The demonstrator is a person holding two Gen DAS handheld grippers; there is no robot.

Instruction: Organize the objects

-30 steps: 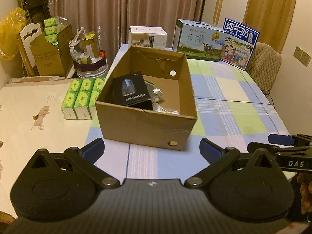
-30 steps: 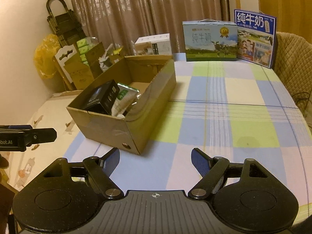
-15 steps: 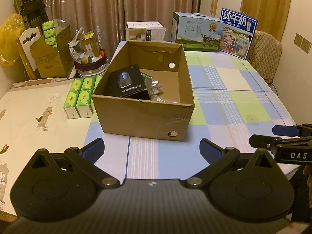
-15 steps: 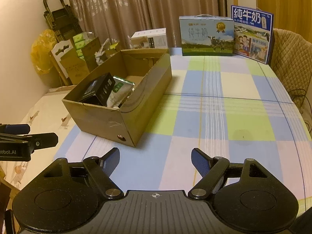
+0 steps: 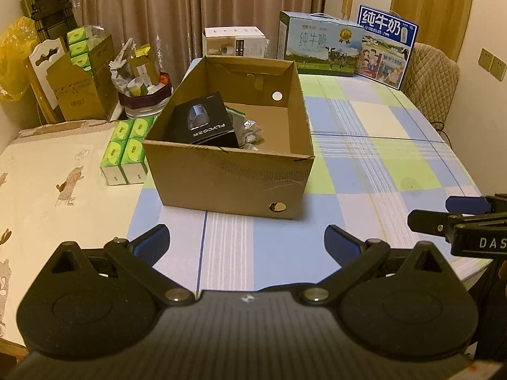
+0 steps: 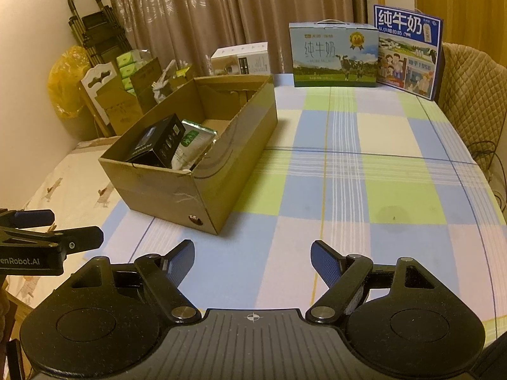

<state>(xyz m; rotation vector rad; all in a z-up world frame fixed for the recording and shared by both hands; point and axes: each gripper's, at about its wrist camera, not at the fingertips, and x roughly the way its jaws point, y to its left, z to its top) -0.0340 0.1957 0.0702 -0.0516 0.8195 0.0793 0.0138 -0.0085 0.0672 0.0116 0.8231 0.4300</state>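
Observation:
An open cardboard box [image 5: 228, 177] [image 6: 206, 183] stands on the checked tablecloth. Inside it lie a black FLYCO box [image 5: 204, 123] [image 6: 155, 142], a green and silver pouch [image 6: 193, 141] and crumpled silver wrappers [image 5: 250, 129]. My left gripper [image 5: 247, 242] is open and empty, held back from the box's near wall. My right gripper [image 6: 252, 255] is open and empty, to the right of the box above the cloth. Each gripper shows at the edge of the other's view: the right one [image 5: 465, 215], the left one [image 6: 47, 231].
Green tissue packs [image 5: 126, 145] lie left of the box. A tub of clutter [image 5: 142, 88] and a carton of green packs [image 5: 82, 85] stand behind them. A white box [image 5: 234, 42] and two milk cartons [image 6: 332, 53] [image 6: 408, 50] line the far edge. A padded chair [image 6: 472, 95] stands far right.
Both grippers have drawn back and risen from the cardboard box, which now looks smaller and farther. Both stay open and empty.

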